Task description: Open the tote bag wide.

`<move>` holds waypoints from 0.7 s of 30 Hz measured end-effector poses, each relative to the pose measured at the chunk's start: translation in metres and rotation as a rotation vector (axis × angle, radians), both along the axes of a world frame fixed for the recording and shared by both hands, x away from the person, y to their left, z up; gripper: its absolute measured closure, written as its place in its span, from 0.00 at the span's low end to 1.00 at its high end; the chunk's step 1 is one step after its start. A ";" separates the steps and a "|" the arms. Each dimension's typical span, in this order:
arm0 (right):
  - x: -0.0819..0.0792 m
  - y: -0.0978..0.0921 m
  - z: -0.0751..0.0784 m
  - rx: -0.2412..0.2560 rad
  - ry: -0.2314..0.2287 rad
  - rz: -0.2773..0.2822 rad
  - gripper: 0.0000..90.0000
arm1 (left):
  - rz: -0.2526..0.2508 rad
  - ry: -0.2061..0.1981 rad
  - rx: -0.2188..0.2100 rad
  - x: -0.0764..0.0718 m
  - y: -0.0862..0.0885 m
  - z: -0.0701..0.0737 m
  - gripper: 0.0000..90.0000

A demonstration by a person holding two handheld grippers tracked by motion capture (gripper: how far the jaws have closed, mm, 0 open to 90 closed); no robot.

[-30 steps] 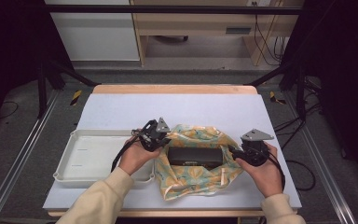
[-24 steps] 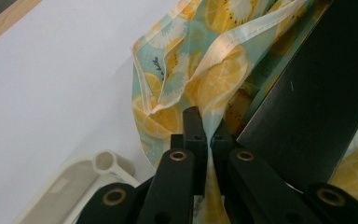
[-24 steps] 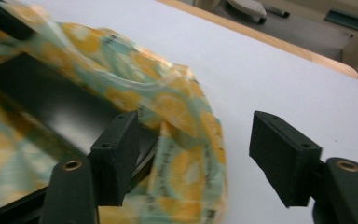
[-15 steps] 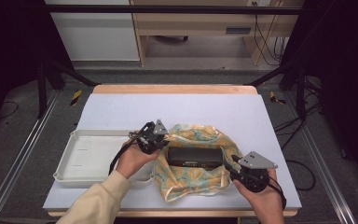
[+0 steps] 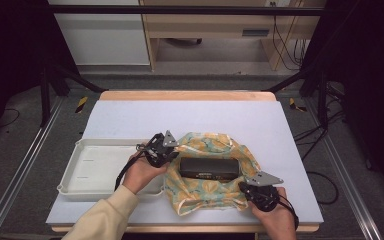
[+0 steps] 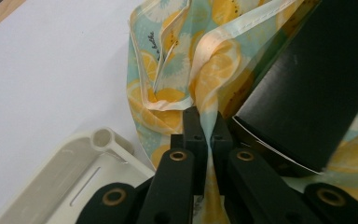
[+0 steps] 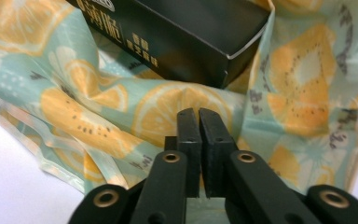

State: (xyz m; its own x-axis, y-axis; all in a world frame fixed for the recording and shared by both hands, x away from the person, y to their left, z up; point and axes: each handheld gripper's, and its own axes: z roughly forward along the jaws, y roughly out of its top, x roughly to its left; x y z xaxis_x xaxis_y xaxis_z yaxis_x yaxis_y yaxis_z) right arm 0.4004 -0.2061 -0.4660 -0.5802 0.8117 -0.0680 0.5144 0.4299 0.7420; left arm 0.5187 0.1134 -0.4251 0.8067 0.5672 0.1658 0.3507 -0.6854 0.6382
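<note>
A lemon-print cloth (image 5: 205, 192) lies spread on the table with a black box (image 5: 209, 167) resting on its middle. My left gripper (image 5: 164, 150) is shut on the cloth's left edge, and a fold of cloth (image 6: 205, 84) rises out from between its jaws, right beside the box (image 6: 307, 88). My right gripper (image 5: 250, 191) sits at the cloth's near right corner, shut, with a strip of cloth (image 7: 177, 107) running in between its jaws. The box's end (image 7: 186, 42) lies just beyond its fingertips.
A white plastic tray (image 5: 90, 167) lies left of the cloth, its corner (image 6: 105, 140) close under my left gripper. The white table top (image 5: 190, 117) stretches bare behind the cloth. The near table edge is just under my right hand.
My right gripper has come toward the near edge, from the cloth's right side to its near right corner, and the cloth there now lies lower. The left gripper has stayed put.
</note>
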 end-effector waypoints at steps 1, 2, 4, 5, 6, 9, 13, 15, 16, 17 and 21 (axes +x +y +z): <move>0.001 -0.002 -0.001 -0.012 0.008 0.000 1.00 | 0.009 -0.009 0.033 0.001 -0.003 -0.002 1.00; 0.002 -0.003 -0.003 -0.011 0.013 -0.008 1.00 | 0.009 -0.009 0.033 0.001 -0.003 -0.002 1.00; 0.003 -0.005 -0.004 -0.012 0.019 -0.015 1.00 | 0.024 0.000 0.078 0.004 -0.005 -0.006 1.00; 0.004 -0.007 -0.005 -0.013 0.018 -0.013 1.00 | 0.026 0.009 0.080 0.005 -0.005 -0.008 1.00; 0.004 -0.007 -0.005 -0.013 0.018 -0.013 1.00 | 0.026 0.009 0.080 0.005 -0.005 -0.008 1.00; 0.004 -0.006 -0.005 -0.014 0.025 -0.010 1.00 | 0.012 0.021 0.048 0.005 -0.006 -0.008 0.97; 0.003 -0.006 -0.006 -0.011 0.024 -0.003 1.00 | 0.012 -0.025 -0.002 -0.002 -0.002 0.000 0.80; 0.004 -0.006 -0.007 -0.015 0.023 -0.001 1.00 | 0.019 -0.052 -0.032 -0.005 0.001 0.006 0.75; 0.004 -0.006 -0.007 -0.015 0.023 0.000 1.00 | 0.021 -0.064 -0.054 -0.007 0.002 0.010 0.70; 0.004 -0.006 -0.007 -0.012 0.023 -0.002 1.00 | 0.028 -0.077 -0.082 -0.009 0.004 0.013 0.65; 0.003 -0.005 -0.007 -0.016 0.012 0.004 1.00 | 0.005 -0.131 -0.173 -0.026 0.009 0.033 0.56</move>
State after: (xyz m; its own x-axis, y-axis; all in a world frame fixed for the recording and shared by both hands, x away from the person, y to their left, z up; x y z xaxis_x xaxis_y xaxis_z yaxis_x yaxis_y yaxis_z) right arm 0.4038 -0.2115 -0.4733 -0.5843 0.8081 -0.0745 0.5212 0.4440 0.7289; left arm 0.4926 0.1224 -0.3921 0.7817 0.6004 0.1688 0.2605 -0.5601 0.7864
